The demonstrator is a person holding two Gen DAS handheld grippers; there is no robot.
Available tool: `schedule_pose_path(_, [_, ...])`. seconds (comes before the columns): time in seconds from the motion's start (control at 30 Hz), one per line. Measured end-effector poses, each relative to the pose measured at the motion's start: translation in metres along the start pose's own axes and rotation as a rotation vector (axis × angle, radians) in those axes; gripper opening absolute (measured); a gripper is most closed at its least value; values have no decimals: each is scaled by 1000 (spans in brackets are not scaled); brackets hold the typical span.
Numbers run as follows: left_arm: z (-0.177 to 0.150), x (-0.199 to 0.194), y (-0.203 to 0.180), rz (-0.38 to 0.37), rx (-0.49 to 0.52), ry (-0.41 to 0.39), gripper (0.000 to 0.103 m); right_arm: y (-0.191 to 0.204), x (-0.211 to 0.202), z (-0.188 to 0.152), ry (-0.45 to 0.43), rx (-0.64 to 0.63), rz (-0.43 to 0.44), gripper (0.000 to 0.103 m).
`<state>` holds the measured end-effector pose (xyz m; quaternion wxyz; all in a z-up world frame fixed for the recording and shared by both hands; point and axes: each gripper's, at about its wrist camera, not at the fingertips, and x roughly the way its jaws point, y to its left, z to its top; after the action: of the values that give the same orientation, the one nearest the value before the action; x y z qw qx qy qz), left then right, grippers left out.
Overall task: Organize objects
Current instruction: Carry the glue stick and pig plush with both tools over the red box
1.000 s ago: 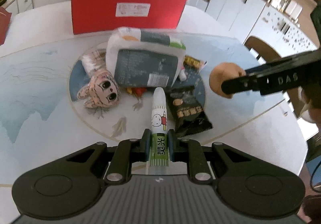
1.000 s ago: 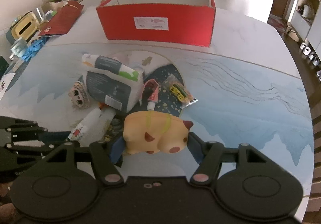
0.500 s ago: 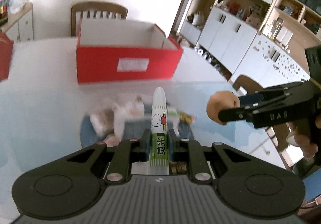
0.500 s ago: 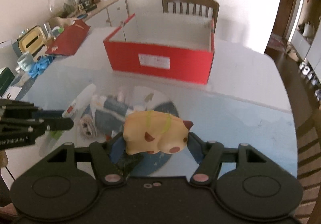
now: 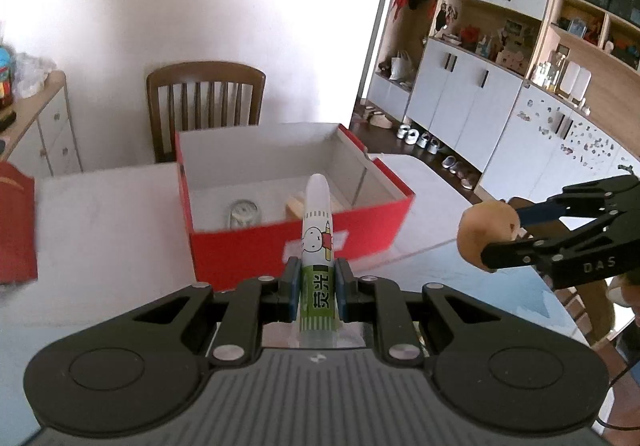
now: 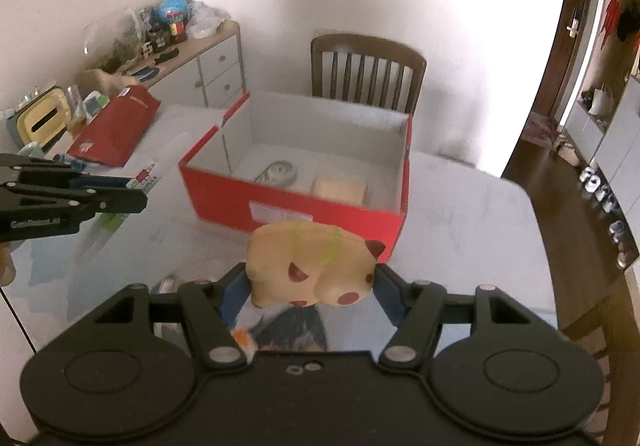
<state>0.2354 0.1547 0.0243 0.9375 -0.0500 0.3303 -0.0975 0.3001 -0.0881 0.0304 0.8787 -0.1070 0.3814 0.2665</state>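
Note:
My left gripper is shut on a white and green tube with a cartoon figure, held in the air in front of the open red box. My right gripper is shut on a tan plush toy with dark red spots, also held up, in front of the red box. The box holds a round pale item and a tan block. The right gripper with the toy shows in the left wrist view; the left gripper shows in the right wrist view.
A wooden chair stands behind the box. A red lid or folder lies on the table's left side. A cluttered sideboard is at the left, white cabinets at the right. Several loose items lie under my right gripper.
Both grippers have risen from the pile of items and moved toward the red box, each still holding its object. The box's inside has come into view.

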Motion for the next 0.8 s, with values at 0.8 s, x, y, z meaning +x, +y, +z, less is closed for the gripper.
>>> schedule_pose_path(0.8, [104,136,49,50,185,99,17,-16,115,84,37,-21,-113,66])
